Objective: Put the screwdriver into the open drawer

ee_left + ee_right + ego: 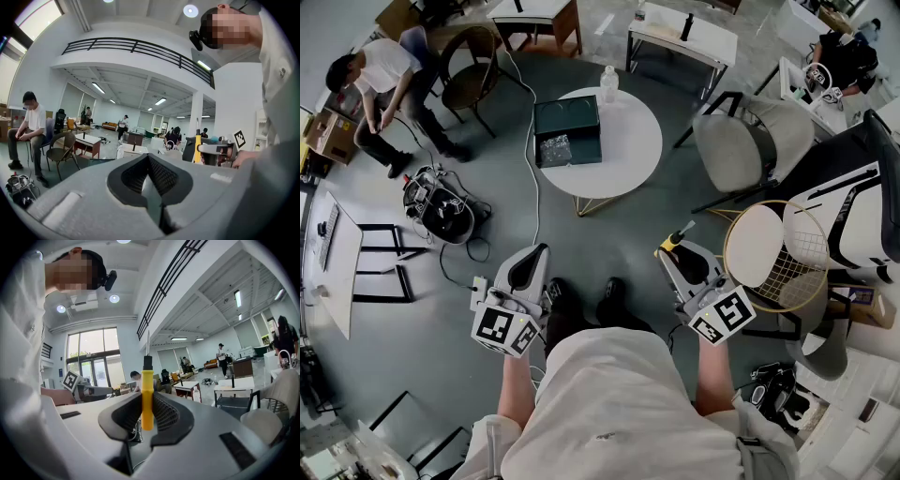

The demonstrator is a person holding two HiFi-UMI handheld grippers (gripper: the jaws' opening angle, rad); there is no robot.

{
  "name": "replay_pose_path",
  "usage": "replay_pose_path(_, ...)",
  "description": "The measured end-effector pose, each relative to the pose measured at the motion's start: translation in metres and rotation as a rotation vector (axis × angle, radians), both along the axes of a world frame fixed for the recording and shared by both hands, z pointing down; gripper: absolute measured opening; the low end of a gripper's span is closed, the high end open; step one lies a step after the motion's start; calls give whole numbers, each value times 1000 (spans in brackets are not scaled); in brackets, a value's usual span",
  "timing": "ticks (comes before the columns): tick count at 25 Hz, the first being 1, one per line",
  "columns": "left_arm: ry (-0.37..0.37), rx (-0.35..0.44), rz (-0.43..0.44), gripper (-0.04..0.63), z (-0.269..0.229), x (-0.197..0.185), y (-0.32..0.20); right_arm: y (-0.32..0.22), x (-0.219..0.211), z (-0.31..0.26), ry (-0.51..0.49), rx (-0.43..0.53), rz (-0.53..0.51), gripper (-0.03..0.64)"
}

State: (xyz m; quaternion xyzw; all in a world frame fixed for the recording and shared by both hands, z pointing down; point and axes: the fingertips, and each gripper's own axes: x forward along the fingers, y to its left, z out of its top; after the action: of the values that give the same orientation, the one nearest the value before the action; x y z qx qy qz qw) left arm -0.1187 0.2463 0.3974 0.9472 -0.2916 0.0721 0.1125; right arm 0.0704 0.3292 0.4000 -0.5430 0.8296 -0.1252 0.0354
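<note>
The screwdriver [147, 397] has a yellow handle and a thin metal shaft that points up past the jaws. My right gripper [148, 411] is shut on the handle. In the head view this gripper [672, 248] is held low at the right in front of the person's body, with the screwdriver [678, 236] sticking out ahead. My left gripper [532, 261] is at the left, shut and empty [149, 164]. The dark green drawer box [567, 131] lies on the round white table [628, 159], well ahead of both grippers, with speckled contents at its near left corner.
A clear bottle [608, 84] stands at the table's far edge. A grey chair [750, 141] and a wire-sided round stool [778, 251] stand at the right. A white cable [532, 187] and floor equipment [441, 211] lie to the left. A seated person [380, 80] is at the far left.
</note>
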Motion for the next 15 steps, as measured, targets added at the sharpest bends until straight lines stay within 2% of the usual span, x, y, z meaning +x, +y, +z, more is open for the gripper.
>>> replay_pose_path(15, -43, -25, 11, 9, 11, 4, 16, 0, -6, 9, -42, -14, -3, 77)
